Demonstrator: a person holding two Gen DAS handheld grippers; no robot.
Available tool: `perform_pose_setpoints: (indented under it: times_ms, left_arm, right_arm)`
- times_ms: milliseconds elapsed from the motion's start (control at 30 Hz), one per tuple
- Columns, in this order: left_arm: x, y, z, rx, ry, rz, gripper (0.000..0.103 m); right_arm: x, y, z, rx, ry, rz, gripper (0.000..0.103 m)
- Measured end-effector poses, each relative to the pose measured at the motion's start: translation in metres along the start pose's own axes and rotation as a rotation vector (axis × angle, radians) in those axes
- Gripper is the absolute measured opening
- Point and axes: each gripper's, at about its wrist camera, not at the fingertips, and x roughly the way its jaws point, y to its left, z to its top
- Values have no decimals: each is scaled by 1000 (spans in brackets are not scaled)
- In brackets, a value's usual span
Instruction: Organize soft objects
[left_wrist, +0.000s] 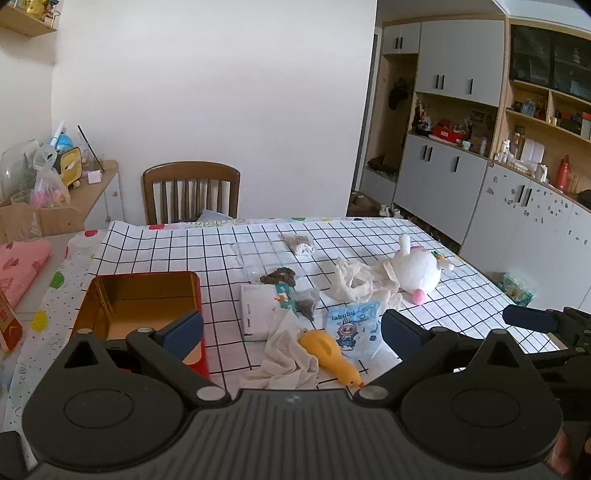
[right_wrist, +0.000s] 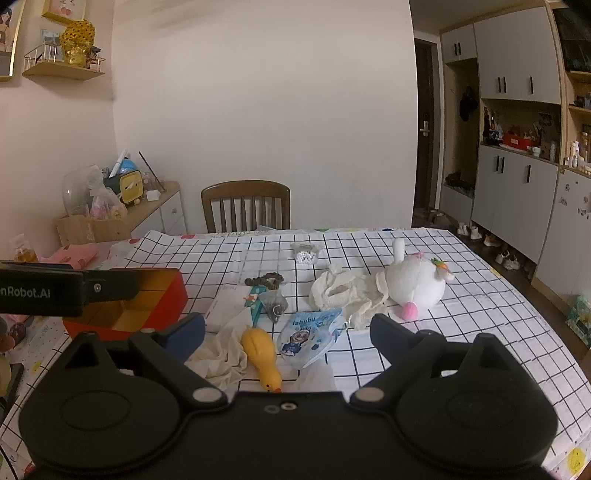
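L gripper (left_wrist: 291, 328) is spread wide, nothing betw. its blue-padded fingers, hovering over the near edge of the grid-patterned tablecloth table (left_wrist: 184, 254). R gripper (right_wrist: 287, 330) is likewise released and empty, above the same near edge; its fingertip also shows at the right side of the left wrist view.

Just ahead of both, near the front edge: yellow rubber duck toy (left_wrist: 330, 356) lying on its side, touching a crumpled cream cloth (left_wrist: 284, 362). Right beside the duck is a light-blue "labubu" plastic packet (left_wrist: 352, 326). Behind the cloth lies a flat white box (left_wrist: 255, 310) w/ a small teal card and a clear sachet of dark bits (left_wrist: 306, 304) next to it.

Toward the table's left edge sits an open red tin box with gold interior (left_wrist: 147, 299).

Mid-table: a dark brown scrunchie (left_wrist: 277, 276). Further right, a bunched white mesh cloth (left_wrist: 356, 282) touches a white plush bunny with pink tail (left_wrist: 415, 269). Near the far edge: a clear bag of white beads (left_wrist: 301, 243). A wooden chair (left_wrist: 191, 192) stands behind the far edge.
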Motion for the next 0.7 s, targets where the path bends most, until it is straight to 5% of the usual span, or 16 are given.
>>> perform_pose_setpoints:
  times_ms: [700]
  left_arm:
    - [22,-13,1,5,30,-18,103]
  right_arm:
    - [14,-14,4,-10,9,-6,90]
